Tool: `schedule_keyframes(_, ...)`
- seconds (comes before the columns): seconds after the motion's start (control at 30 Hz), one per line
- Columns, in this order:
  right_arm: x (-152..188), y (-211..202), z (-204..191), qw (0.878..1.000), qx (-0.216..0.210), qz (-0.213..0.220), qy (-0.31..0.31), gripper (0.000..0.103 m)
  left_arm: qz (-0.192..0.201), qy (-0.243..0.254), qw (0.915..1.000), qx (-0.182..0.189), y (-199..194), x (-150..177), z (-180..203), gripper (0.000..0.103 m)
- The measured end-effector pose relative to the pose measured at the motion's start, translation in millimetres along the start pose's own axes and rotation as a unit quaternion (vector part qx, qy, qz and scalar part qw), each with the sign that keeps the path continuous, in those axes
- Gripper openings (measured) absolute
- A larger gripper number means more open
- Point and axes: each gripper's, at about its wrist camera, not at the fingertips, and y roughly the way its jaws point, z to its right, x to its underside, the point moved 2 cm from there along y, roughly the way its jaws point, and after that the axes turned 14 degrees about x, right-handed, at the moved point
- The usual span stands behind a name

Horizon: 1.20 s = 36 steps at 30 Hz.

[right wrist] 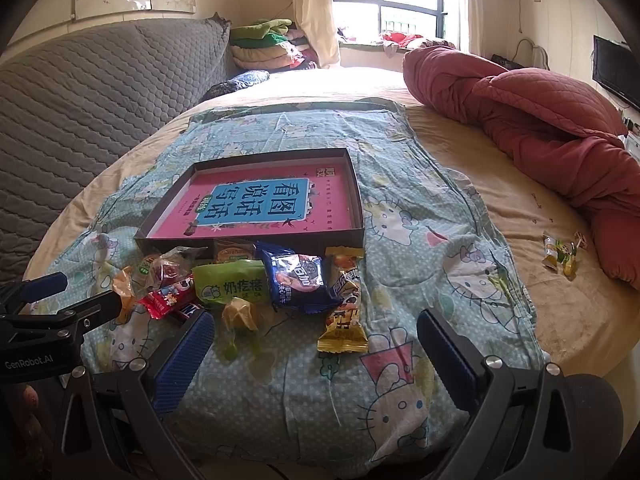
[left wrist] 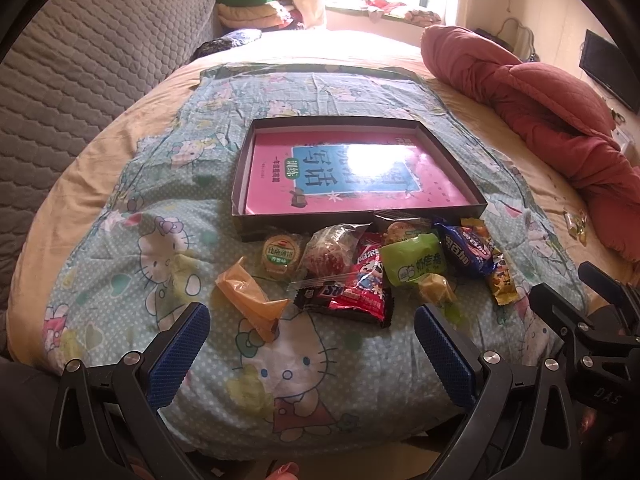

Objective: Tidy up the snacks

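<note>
None of the snacks [left wrist: 360, 264] sit in the box [left wrist: 448, 148] yet; my left tongs [left wrist: 312, 336] and right tongs [right wrist: 316, 344] hang spread, empty.

My left claw [left wrist: 312, 336]: two matt black fingers, each faced with a blue pad [left wrist: 180, 354] of fine cross-hatched rubber. Each finger pivots on a black arm pierced by a triangular slot, and round silver screws [left wrist: 491, 357] mark the joints. My right claw [right wrist: 316, 344]: same build, with black arms, blue textured pads [right wrist: 184, 360] and silver screws [right wrist: 493, 361]. From the right camera, the left claw's body carries white lettering, "GenRobot.AI" [right wrist: 28, 362]. From the left camera, the right claw's body shows faint letters, "DAS" [left wrist: 606, 391].
</note>
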Motion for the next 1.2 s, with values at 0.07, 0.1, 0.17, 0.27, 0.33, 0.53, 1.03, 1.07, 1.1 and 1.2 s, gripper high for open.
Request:
schedule_keyframes(0.07, -0.1, -1.3, -1.0, 1.000, 0.000, 0.001, -0.001, 0.102, 0.000, 0.001, 1.0000, 0.001, 0.1, -0.4, 0.5, 0.102)
schedule_keyframes(0.1, -0.2, -1.8, -1.1, 1.000, 0.000, 0.002, -0.001, 0.102, 0.000, 0.001, 1.0000, 0.002, -0.1, -0.4, 1.1, 0.102)
schedule_keyframes(0.17, -0.1, -2.2, -0.9, 1.000, 0.000, 0.003, -0.001, 0.102, 0.001, 0.003, 1.0000, 0.003, -0.4, 0.0, 2.2, 0.102)
schedule_keyframes(0.27, -0.2, -2.3, -0.9, 1.000, 0.000, 0.003, -0.001, 0.102, 0.002, 0.005, 1.0000, 0.004, -0.8, -0.1, 3.3, 0.101)
schedule_keyframes(0.33, -0.3, -2.3, -0.6, 1.000, 0.000, 0.003, -0.002, 0.102, 0.003, 0.009, 1.0000, 0.004, -1.3, 0.1, 4.9, 0.101)
schedule_keyframes(0.53, -1.6, -5.6, -1.8, 1.000, 0.001, 0.011, -0.005, 0.102, 0.005, 0.011, 0.9999, 0.006, -1.9, -0.4, 6.5, 0.101)
schedule_keyframes(1.03, -1.8, -5.5, -2.1, 1.000, 0.001, 0.011, -0.005, 0.102, 0.003, 0.011, 0.9999, 0.007, -1.9, 0.2, 6.2, 0.101)
schedule_keyframes(1.07, -1.8, -5.3, -2.3, 1.000, 0.000, 0.011, -0.005, 0.102, 0.002, 0.011, 0.9999, 0.007, -1.5, 0.4, 5.6, 0.101)
schedule_keyframes(1.1, -1.7, -5.2, -2.6, 1.000, 0.000, 0.010, -0.005, 0.102, 0.002, 0.011, 0.9999, 0.007, -1.6, 0.4, 5.5, 0.101)
schedule_keyframes(1.2, -1.7, -5.1, -3.0, 1.000, 0.001, 0.010, -0.006, 0.102, 0.002, 0.011, 0.9999, 0.007, -1.5, 0.4, 5.3, 0.101)
